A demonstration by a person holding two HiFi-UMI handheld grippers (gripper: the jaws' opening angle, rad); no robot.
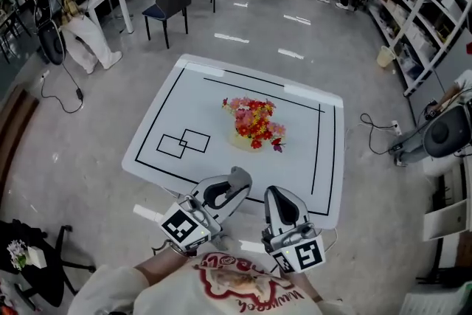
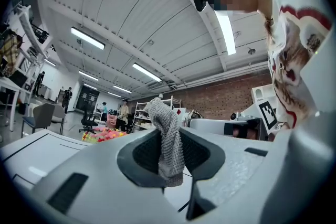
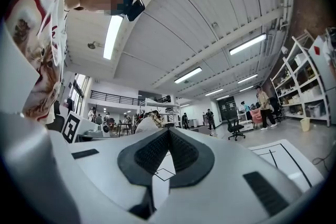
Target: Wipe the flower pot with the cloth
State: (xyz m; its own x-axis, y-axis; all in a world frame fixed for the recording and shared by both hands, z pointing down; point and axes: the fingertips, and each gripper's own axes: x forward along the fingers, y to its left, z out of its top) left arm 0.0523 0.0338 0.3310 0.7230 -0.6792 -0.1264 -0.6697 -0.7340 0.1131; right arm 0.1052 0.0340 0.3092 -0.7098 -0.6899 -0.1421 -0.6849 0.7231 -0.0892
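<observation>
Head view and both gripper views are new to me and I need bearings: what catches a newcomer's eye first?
The flower pot, full of red, pink and yellow blooms, stands near the middle of the white table. Near the table's front edge, the left gripper pinches a grey knitted cloth in its fingers, while the right gripper is shut on nothing.

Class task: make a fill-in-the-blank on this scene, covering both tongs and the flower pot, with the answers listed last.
The left tongs are shut on a grey ____.
The right tongs are shut and hold ____.
The flower pot stands near the ____ of the white table.
In the head view, the outlined squares lie on the pot's ____ side.
Missing words: cloth, nothing, middle, left.
</observation>
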